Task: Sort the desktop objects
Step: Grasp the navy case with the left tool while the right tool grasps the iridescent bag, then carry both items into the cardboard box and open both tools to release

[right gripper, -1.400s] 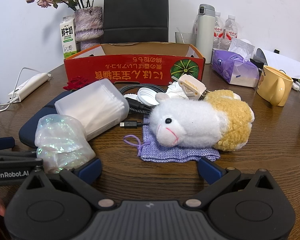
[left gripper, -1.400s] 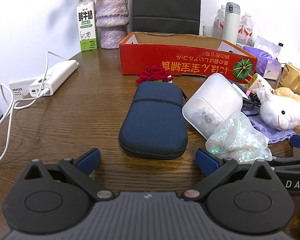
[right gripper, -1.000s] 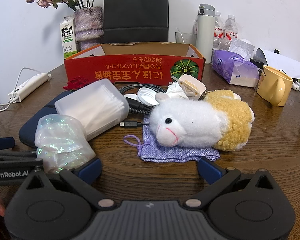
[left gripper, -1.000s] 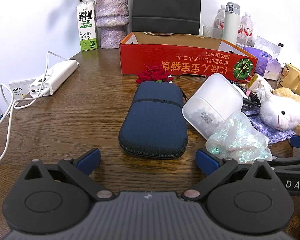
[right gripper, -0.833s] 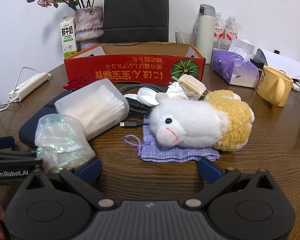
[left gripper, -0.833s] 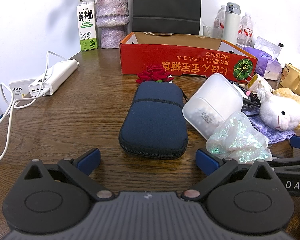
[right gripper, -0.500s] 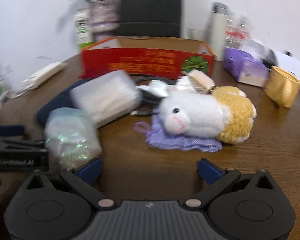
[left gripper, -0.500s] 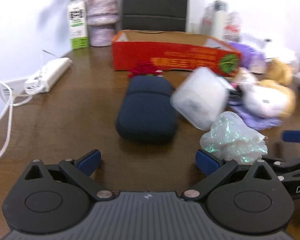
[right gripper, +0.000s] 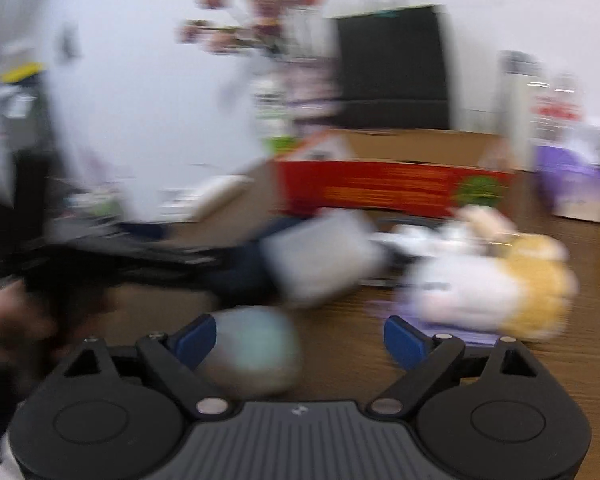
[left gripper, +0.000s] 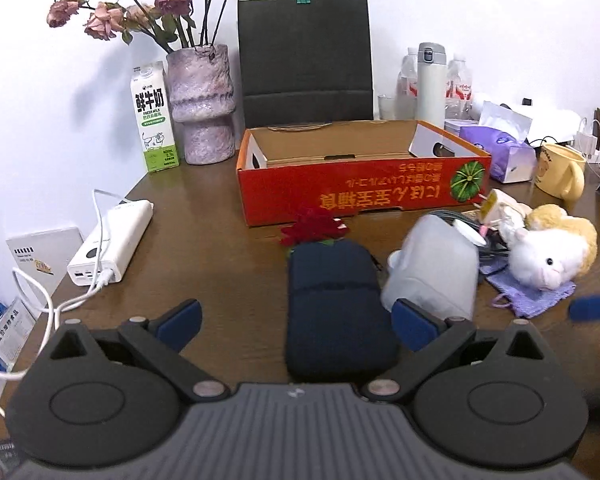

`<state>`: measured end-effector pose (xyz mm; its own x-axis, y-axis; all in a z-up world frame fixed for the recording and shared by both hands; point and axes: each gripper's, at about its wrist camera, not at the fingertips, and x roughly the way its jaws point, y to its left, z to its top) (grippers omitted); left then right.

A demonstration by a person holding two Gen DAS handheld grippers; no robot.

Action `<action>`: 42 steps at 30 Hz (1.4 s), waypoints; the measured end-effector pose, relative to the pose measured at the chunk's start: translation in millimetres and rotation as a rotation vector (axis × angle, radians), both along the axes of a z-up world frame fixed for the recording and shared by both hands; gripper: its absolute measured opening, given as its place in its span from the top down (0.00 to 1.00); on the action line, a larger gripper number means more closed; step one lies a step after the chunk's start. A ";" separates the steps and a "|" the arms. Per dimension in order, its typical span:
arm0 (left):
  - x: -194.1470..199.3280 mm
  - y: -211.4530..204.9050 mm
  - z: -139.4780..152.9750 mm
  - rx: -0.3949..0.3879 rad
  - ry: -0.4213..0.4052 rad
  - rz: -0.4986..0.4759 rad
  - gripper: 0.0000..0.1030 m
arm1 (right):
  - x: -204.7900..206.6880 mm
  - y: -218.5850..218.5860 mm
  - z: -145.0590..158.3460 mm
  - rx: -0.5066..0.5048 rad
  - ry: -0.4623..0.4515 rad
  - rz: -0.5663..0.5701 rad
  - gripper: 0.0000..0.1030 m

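Now, left tool [left gripper: 296, 316] spread wide, nothing between its pads. Navy zip case [left gripper: 336, 308] lies lengthwise on the bench [left gripper: 204, 248] straight ahead at 12 o'clock, its near end between my left fingers, untouched as far as I can see. Red fabric rose [left gripper: 314, 226] at the case's far end. Frosted plastic tub [left gripper: 436, 268] on its side at 1 o'clock, just beside the case. Plush sheep [left gripper: 548, 256] at 2 o'clock, resting on a lilac drawstring pouch [left gripper: 536, 298]. Red cardboard box [left gripper: 364, 188] stands open-topped behind them at 12 o'clock. White power bank [left gripper: 112, 246] at 10 o'clock, cable plugged in.

Right tool [right gripper: 300, 340]: view badly smeared. Jaws have just been closing a little, yet they stand parted. Iridescent bag [right gripper: 256, 352] sits between them, against the left pad; the right pad is clear of it, so not gripped. Right tool's blue fingertip shows at the left view's 3 o'clock edge.
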<state>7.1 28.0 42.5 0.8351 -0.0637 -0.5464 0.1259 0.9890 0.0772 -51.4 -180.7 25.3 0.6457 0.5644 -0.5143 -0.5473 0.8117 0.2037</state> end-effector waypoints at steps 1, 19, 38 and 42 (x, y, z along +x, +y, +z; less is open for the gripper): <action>7.1 1.5 -1.9 -0.016 0.021 -0.011 0.00 | 3.3 12.1 -4.9 -0.026 0.011 0.020 0.14; -47.3 -4.2 -20.2 -0.010 0.162 -0.001 0.30 | -8.1 -4.6 -10.2 -0.163 -0.034 -0.173 0.54; -79.6 -1.0 -4.3 -0.077 0.147 0.026 0.36 | -23.6 -30.1 -6.1 -0.111 0.000 -0.142 0.64; -54.1 4.5 55.5 -0.160 0.033 -0.041 0.36 | 9.3 -36.5 46.0 -0.080 -0.121 -0.104 0.64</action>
